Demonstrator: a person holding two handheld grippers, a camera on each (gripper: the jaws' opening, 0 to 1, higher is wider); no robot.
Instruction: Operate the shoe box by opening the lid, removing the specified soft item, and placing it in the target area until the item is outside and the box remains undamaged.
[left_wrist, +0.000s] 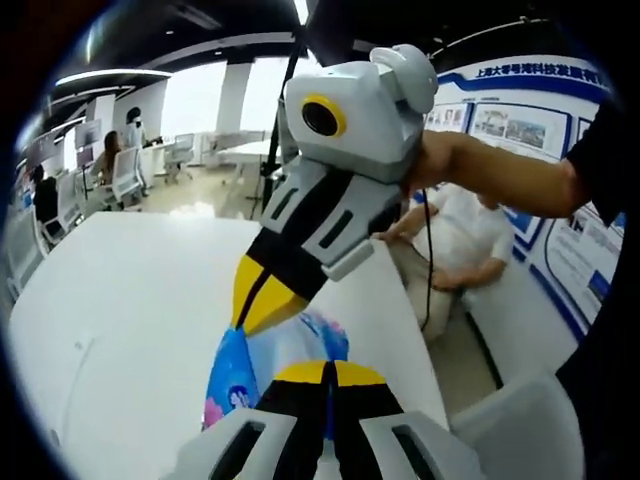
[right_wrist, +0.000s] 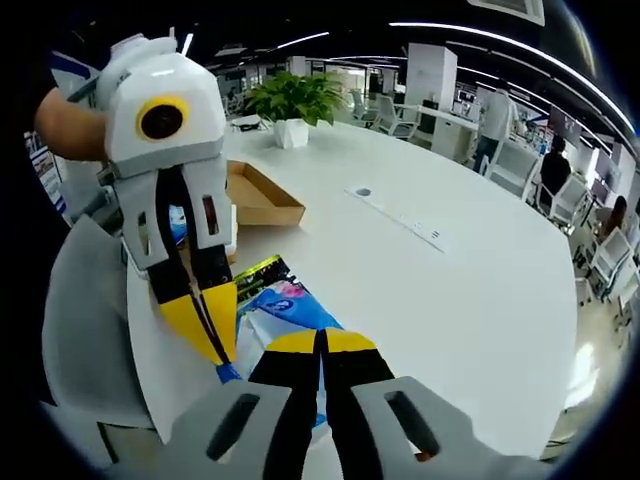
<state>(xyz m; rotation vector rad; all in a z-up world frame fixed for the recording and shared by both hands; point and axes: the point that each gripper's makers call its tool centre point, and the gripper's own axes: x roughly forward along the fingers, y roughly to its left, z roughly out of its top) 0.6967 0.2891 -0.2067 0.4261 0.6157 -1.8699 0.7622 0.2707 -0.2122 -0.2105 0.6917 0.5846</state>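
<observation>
Both grippers meet on the same soft packet, and everything here is placed against the open brown shoe box (right_wrist: 258, 196). Nearest in the right gripper view, the right gripper (right_wrist: 322, 345) has its yellow-tipped jaws drawn together with no gap showing, and their tips sit over the near end of the soft item (right_wrist: 290, 303), a flat blue, pink and white printed packet; it looks pinched there, though the contact itself is hidden under the tips. Just to the left, the left gripper (right_wrist: 212, 340) slants down with its jaws closed to a point on the packet's left edge. In the left gripper view that same gripper (left_wrist: 330, 375) is likewise closed over the packet (left_wrist: 262, 362), with the right gripper (left_wrist: 262, 305) coming in from above onto its far end.

The packet lies outside the box, on the white table (right_wrist: 470, 260), on the near side of the box and well short of its wall. Its long axis seems to run from the grippers toward the box. Neither hand is clearly nearer; both are at it.

Beyond the box stands a potted plant (right_wrist: 293, 105), and past that, office chairs and people at desks.

My judgement: the item is out, and only setting it down and letting go remains.
</observation>
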